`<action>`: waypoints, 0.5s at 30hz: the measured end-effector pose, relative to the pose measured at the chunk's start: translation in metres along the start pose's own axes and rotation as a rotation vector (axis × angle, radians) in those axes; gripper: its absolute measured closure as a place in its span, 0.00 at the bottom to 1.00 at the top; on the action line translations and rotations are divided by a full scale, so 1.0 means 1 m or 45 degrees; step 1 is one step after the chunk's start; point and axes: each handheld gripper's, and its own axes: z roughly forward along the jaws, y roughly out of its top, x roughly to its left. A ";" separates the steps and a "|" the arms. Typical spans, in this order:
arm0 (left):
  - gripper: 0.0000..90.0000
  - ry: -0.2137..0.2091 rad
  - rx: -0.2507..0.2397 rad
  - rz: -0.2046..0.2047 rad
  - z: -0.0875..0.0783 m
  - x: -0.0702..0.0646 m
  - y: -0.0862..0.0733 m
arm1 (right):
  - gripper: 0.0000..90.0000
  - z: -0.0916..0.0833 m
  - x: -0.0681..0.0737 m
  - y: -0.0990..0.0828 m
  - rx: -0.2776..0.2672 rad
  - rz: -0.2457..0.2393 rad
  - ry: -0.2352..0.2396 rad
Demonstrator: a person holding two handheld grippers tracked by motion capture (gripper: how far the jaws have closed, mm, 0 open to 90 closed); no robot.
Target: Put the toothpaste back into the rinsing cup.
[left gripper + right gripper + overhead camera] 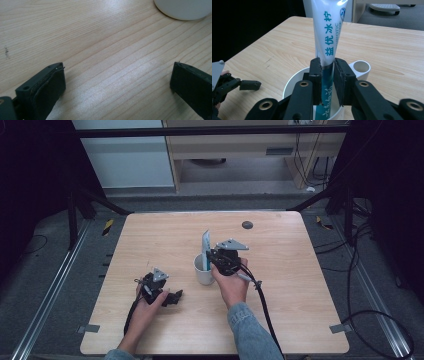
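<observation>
Where the white mug (204,269) stands near the middle of the wooden table (280,285), a toothpaste tube (328,37) rises upright out of it, its lower end down inside the mug and its flat crimped end uppermost. Teal Chinese characters run down the tube's white face, with the Latin letters "BIOTIC" alongside them and a round teal emblem near the top; the smaller print is too blurred to read. Just beside the mug on its right, the right gripper (327,82) reaches over the rim from the person's side, its jaws clamped on the tube just above the mug's rim. Left of the mug and nearer the person, the left gripper (117,82) rests low on the table, angled toward the mug, its jaws wide apart over bare wood.
</observation>
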 end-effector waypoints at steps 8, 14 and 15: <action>0.00 0.000 0.000 0.000 0.000 0.000 0.000 | 0.76 -0.003 0.001 0.001 0.010 -0.013 -0.007; 0.00 0.000 0.000 0.000 0.000 0.000 0.000 | 0.69 -0.006 0.004 0.002 0.023 -0.055 -0.024; 0.00 0.000 0.000 0.000 0.000 0.000 0.000 | 0.68 -0.007 0.004 0.003 0.027 -0.062 -0.026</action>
